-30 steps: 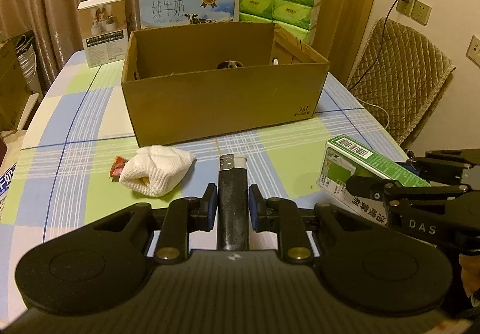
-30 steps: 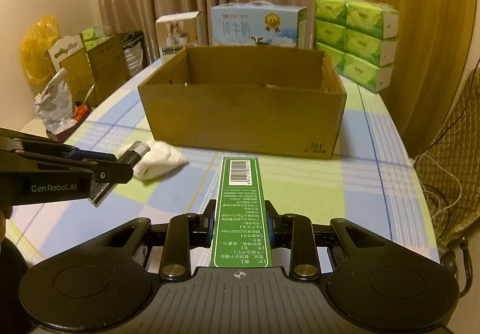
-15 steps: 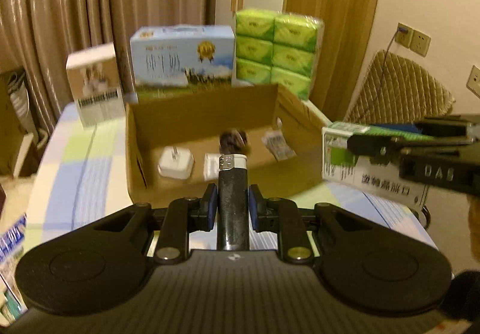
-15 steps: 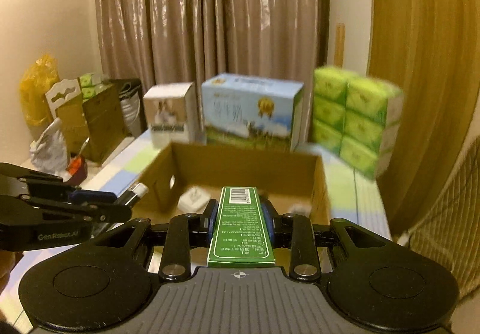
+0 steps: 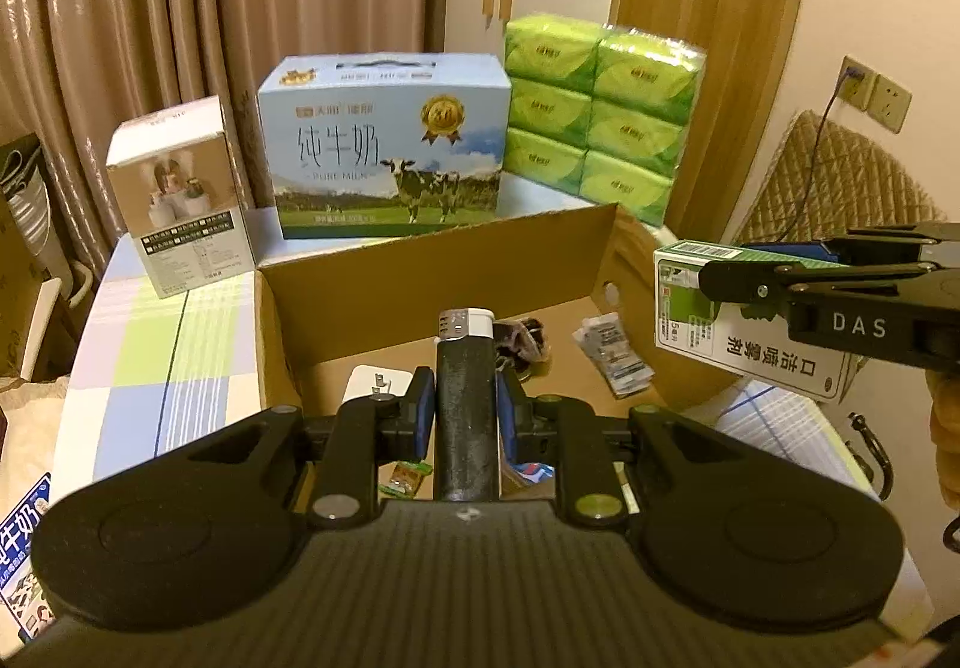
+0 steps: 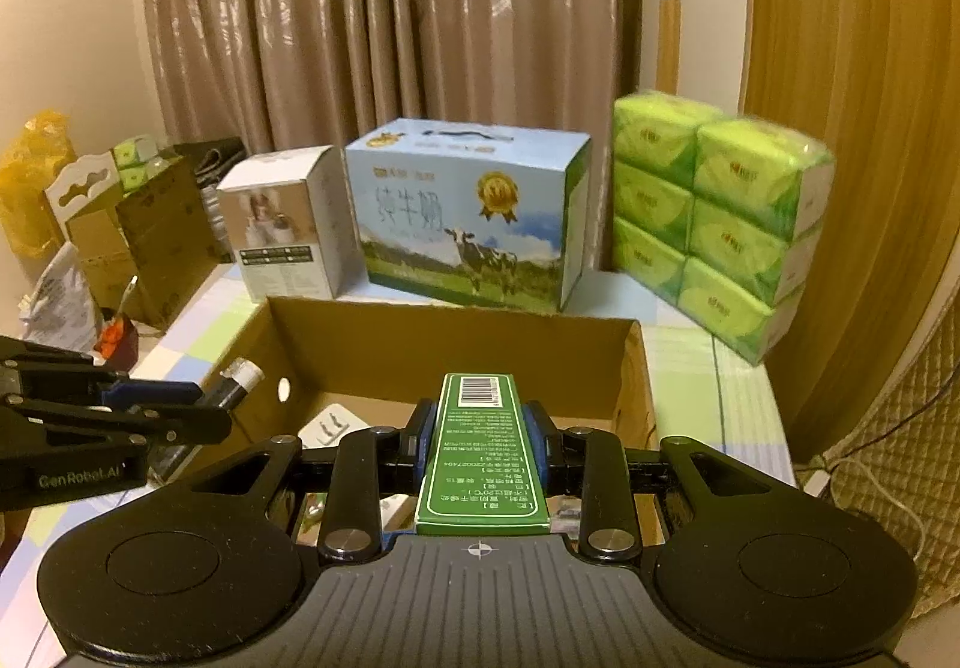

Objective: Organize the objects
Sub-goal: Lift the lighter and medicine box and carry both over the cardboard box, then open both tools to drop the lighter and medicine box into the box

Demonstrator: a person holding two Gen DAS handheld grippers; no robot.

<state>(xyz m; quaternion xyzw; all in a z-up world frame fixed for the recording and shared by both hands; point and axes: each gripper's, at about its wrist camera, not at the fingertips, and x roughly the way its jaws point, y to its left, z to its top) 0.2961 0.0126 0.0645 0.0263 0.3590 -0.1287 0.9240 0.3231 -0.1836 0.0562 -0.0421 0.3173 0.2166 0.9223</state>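
My left gripper [image 5: 465, 398] is shut on a black lighter [image 5: 467, 404] with a white cap, held above the open cardboard box [image 5: 420, 278]. My right gripper [image 6: 480, 431] is shut on a narrow green carton [image 6: 483, 458] with a barcode, also over the box [image 6: 456, 344]. In the left wrist view the right gripper [image 5: 780, 272] with the green carton [image 5: 690, 302] hangs over the box's right wall. The right wrist view has the left gripper [image 6: 198, 407] and the lighter [image 6: 237, 380] over the box's left wall. Inside lie a white adapter [image 5: 378, 383], a small packet [image 5: 618, 356] and a dark object [image 5: 522, 338].
Behind the box stand a blue milk carton case [image 5: 390, 152], a white product box [image 5: 180, 200] and a pack of green tissues [image 5: 594, 110]. The checked tablecloth [image 5: 150, 368] shows at the left. A quilted chair [image 5: 840, 176] stands at the right, cluttered bags [image 6: 72, 224] at the left.
Both grippers rose and moved forward from the near table to above the open box, each keeping its object. The white cloth on the table has dropped out of view.
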